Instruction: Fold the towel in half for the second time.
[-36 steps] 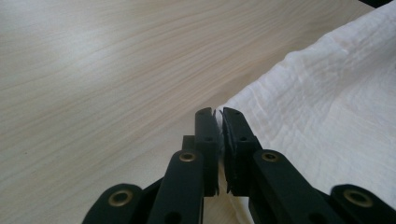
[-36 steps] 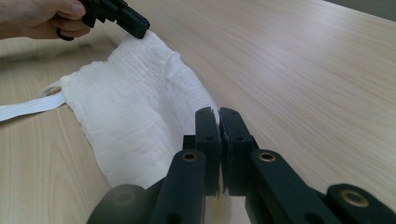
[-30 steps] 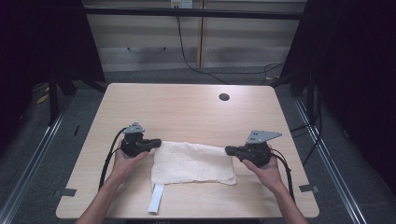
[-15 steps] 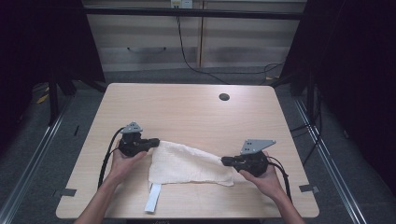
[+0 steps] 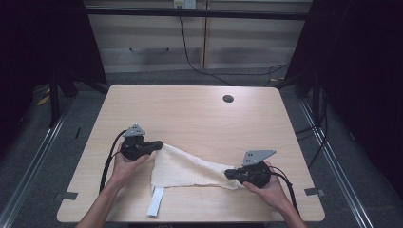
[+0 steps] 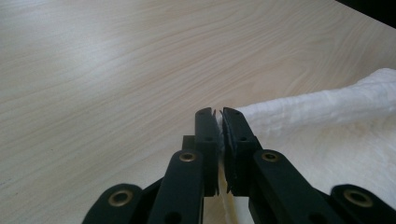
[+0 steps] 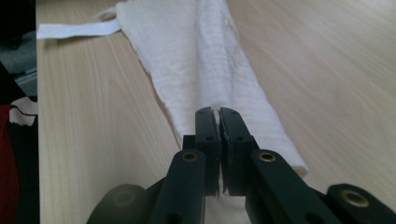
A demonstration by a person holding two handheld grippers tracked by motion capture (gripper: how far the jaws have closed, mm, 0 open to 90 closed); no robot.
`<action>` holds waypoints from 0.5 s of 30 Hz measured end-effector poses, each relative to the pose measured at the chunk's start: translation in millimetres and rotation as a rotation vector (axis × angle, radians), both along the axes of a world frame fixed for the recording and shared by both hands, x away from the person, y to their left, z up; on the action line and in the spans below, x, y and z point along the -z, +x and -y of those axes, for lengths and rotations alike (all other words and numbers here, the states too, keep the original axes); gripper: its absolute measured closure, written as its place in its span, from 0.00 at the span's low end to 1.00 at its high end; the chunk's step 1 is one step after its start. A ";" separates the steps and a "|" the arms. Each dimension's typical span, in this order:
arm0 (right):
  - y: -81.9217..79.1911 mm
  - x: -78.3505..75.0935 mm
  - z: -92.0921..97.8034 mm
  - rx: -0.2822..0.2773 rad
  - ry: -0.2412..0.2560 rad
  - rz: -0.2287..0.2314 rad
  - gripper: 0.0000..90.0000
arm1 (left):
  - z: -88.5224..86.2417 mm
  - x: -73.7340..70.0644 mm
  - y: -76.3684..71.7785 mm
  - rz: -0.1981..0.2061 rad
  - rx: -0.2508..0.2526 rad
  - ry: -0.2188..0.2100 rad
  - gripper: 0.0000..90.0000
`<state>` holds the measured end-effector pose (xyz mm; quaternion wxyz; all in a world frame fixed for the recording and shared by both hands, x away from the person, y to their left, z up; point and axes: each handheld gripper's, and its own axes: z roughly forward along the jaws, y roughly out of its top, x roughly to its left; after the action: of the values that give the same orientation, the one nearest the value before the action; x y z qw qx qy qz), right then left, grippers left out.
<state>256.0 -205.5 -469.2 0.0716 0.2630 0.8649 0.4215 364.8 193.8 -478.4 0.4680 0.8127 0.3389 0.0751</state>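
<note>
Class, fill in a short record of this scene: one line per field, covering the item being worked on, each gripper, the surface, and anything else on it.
item: white cloth, bunched, stretched between the two grippers
strap: white strip trailing from the cloth toward the near table edge
left gripper: shut on the cloth's left corner
right gripper: shut on the cloth's right end
surface: light wooden table
other: round dark hole near the far edge

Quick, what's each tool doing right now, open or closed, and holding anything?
Left tool: closed, pinching one corner of the white cloth.
Right tool: closed, pinching the cloth's opposite end.
</note>
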 end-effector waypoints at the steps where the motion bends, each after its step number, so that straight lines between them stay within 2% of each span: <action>1: -0.6 2.3 -1.7 -0.005 -0.009 -0.006 0.97 | 0.1 -0.6 -0.8 0.000 0.007 0.005 0.95; 8: 1.5 15.8 -12.4 -0.038 -0.038 -0.049 0.97 | 0.0 -0.9 -0.6 0.001 -0.004 0.003 0.95; 9: 2.3 21.4 -17.7 -0.048 -0.085 -0.059 0.97 | 1.0 -2.5 -1.9 0.006 -0.006 0.006 0.95; 10: 2.8 24.1 -19.5 -0.057 -0.091 -0.068 0.96 | 1.8 -4.0 -2.9 0.012 -0.001 0.007 0.95; 14: 8.3 25.5 -18.3 -0.035 -0.082 -0.096 0.97 | 3.9 -9.7 -6.1 0.030 0.009 -0.007 0.95; 15: 9.9 26.4 -17.5 -0.031 -0.076 -0.098 0.97 | 5.4 -14.7 -8.4 0.038 0.025 -0.032 0.95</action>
<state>265.9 -188.0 -495.6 0.0327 0.2671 0.8866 0.3761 356.4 188.4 -463.7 0.4881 0.8078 0.3207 0.0794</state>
